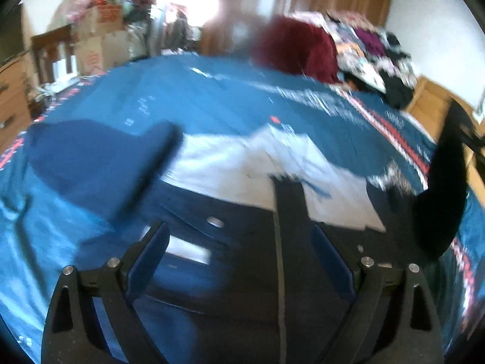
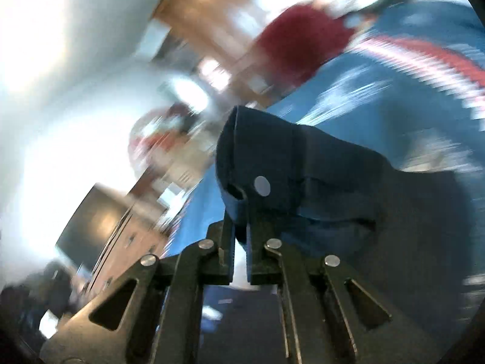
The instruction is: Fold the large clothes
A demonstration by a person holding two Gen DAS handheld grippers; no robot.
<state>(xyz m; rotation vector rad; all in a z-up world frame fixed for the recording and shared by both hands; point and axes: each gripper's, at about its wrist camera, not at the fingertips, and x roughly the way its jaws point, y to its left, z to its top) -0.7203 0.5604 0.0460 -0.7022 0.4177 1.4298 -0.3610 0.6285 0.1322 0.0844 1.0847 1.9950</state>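
A dark navy garment (image 1: 230, 242) with a white lining or panel (image 1: 230, 166) and a metal snap button lies spread on the blue bedspread (image 1: 212, 100). One navy sleeve (image 1: 100, 157) stretches out to the left. My left gripper (image 1: 239, 236) hovers open just above the garment, nothing between its fingers. In the right wrist view, my right gripper (image 2: 241, 227) is shut on a buttoned cuff or edge of the navy garment (image 2: 272, 163), which is lifted off the bed. That view is tilted and motion-blurred.
A dark red garment (image 1: 300, 48) and a heap of mixed clothes (image 1: 372, 51) lie at the bed's far right. Boxes and clutter (image 1: 100, 30) stand at the back left, a wooden dresser (image 1: 12, 97) at the left edge. A dark screen (image 2: 94, 224) sits on wooden drawers.
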